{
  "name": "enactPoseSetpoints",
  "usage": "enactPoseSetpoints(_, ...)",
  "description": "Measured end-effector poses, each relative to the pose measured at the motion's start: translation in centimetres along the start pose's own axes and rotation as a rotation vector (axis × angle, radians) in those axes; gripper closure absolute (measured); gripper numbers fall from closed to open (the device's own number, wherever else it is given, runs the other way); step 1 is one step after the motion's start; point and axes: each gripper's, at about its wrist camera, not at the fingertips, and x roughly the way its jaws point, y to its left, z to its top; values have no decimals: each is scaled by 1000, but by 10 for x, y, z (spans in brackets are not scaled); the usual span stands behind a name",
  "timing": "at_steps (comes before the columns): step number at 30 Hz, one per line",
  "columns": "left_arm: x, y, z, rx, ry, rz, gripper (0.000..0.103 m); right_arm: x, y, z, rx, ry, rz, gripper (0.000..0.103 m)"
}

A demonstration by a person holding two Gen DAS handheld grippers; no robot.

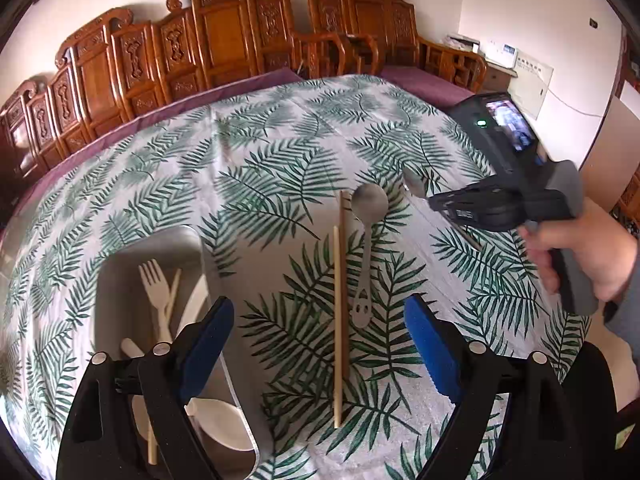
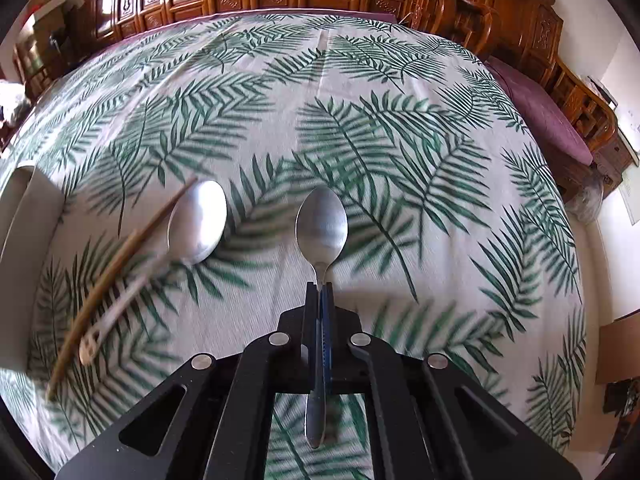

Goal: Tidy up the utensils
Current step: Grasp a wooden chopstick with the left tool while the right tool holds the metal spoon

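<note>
A white tablecloth [image 1: 280, 152] is showing green palm fronds all over. Two silver spoons are glinting on it, one spoon [image 2: 321, 228] caught between blue pads [image 2: 325, 320] on black jaws, the other spoon [image 1: 366, 240] lying beside pale tan chopsticks [image 1: 340, 300]. A cream plastic fork [image 1: 154, 292] is sitting in a grey tray [image 1: 188, 240]. Reddish-brown carved chairs [image 1: 224, 36] are glowing behind, with purple cushions [image 2: 548, 120].

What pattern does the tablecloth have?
Green fern leaves on a whitish tablecloth; the right wrist view shows it best.
</note>
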Motion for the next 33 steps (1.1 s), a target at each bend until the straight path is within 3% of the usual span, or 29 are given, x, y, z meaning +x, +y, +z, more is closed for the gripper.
enactPoseSetpoints(12, 45, -14, 5, 25, 119, -12, 61, -18, -15, -43, -25, -27, 70, 100)
enactPoseSetpoints(15, 54, -13, 6, 52, 166, -5, 76, -20, -18, -47, -17, -46, 90, 100)
enactPoseSetpoints(23, 74, -8, 5, 86, 252, 5, 77, -21, -20, -53, -26, -88, 109, 100)
enactPoseSetpoints(33, 83, -7, 4, 105, 280, 37, 77, -21, -23, -53, -19, -96, 124, 100)
